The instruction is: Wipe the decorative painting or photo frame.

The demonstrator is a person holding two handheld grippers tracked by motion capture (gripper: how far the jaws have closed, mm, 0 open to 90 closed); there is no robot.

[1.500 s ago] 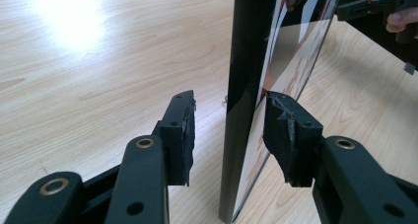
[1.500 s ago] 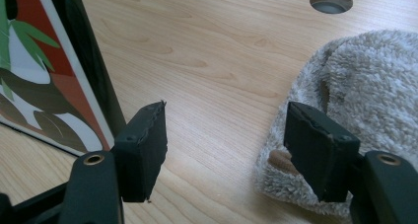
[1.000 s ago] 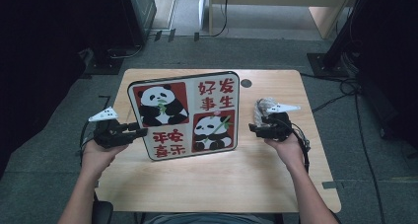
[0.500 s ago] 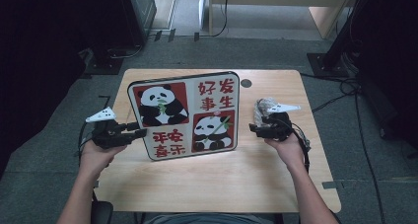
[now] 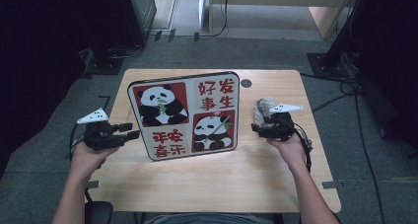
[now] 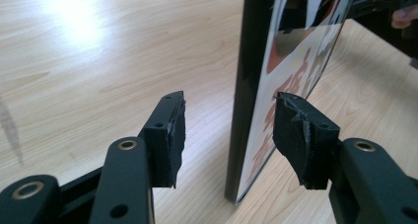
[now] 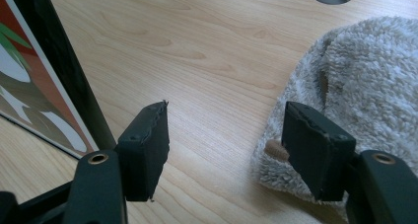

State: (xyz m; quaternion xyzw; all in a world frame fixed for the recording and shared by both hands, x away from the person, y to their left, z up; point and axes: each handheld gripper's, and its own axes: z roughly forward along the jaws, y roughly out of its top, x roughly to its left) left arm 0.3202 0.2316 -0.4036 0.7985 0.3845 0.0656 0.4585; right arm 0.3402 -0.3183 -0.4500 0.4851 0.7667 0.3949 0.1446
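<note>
Panda panel [image 5: 186,116] at the centre of the wooden table [image 5: 217,179], its printed face toward the person. Left gripper [image 5: 129,131], at about 9 o'clock from the panel, points at the panel's left edge. In the left gripper view that dark edge [image 6: 244,86] stands between the two pads [image 6: 173,135] with a gap on each side; the jaws have just been opening and grip nothing. Right gripper [image 5: 256,128], at 3 o'clock just beside the panel's right edge, is partly open with bare tabletop between its jaws. A fluffy grey cloth [image 7: 355,100] lies against its right jaw.
</note>
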